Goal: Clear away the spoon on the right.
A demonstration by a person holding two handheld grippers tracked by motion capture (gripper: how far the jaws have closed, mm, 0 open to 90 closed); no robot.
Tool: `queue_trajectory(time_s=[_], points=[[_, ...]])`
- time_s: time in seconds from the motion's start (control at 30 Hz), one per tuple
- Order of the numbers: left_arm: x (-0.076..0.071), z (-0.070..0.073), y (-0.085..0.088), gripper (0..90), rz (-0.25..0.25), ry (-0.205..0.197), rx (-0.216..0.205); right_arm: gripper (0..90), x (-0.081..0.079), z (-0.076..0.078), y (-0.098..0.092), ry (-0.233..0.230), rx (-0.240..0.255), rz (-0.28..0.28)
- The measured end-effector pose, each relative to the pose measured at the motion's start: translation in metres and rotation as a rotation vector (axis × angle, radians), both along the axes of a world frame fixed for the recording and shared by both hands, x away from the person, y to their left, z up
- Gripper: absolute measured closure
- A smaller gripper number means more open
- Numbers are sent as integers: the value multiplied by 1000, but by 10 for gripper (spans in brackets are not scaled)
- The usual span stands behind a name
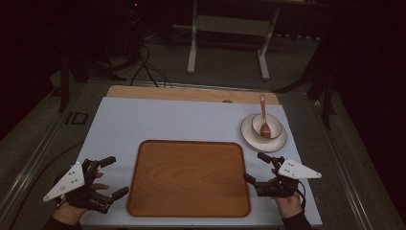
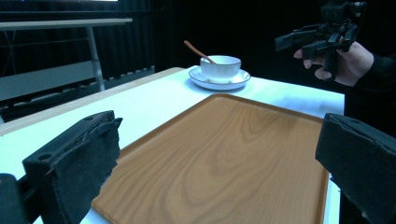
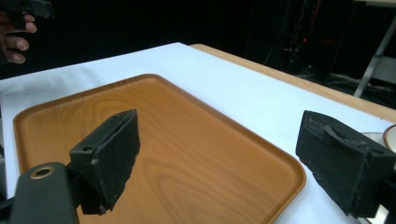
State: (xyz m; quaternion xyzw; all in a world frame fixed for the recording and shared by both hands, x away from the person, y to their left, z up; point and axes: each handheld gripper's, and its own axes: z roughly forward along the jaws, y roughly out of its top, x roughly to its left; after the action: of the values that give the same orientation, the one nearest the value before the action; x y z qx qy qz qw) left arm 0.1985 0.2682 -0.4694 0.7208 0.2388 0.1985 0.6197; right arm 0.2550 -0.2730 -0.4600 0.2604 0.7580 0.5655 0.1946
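Both grippers idle, nothing held. Left gripper (image 1: 111, 177) sits just off the left edge of the wooden tray (image 1: 189, 178), jaws spread wide and empty, aimed across the tray. Right gripper (image 1: 255, 167) mirrors it at the tray's right edge, jaws also spread with nothing between them. Looks like a symmetric ready pose, one hand per side, likely so either can grab a tray edge or reach out. Bowl (image 1: 266, 125) with wooden spoon (image 1: 263, 116) sits on a saucer (image 1: 277, 143), just beyond the right gripper and near it, well apart from the left. My read: right takes the bowl set, since it's closest.
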Motion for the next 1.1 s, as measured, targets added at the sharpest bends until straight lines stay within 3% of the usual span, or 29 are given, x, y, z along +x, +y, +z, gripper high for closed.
queue_trajectory(time_s=[0.27,0.33,0.5,0.73,0.9,0.97,1.0,1.1], points=[[-1,0,0,0,1,-1,6,153,-6,5,7,0,-38,5],[-2,1,0,0,2,-4,3,156,-7,8,12,29,-50,42],[-3,2,-1,0,0,-10,0,133,-12,18,22,39,-70,102],[-2,2,-1,0,-1,-6,3,98,-14,42,34,-42,-94,121],[-2,2,-1,0,-2,-5,2,98,-10,51,36,-60,-115,123],[-2,2,-1,0,-1,-2,4,110,-7,54,35,-54,-103,123],[-2,2,-2,0,-4,0,5,124,-5,58,33,-62,-74,100],[-1,2,-2,0,-6,1,8,125,-3,62,32,-71,-69,95]])
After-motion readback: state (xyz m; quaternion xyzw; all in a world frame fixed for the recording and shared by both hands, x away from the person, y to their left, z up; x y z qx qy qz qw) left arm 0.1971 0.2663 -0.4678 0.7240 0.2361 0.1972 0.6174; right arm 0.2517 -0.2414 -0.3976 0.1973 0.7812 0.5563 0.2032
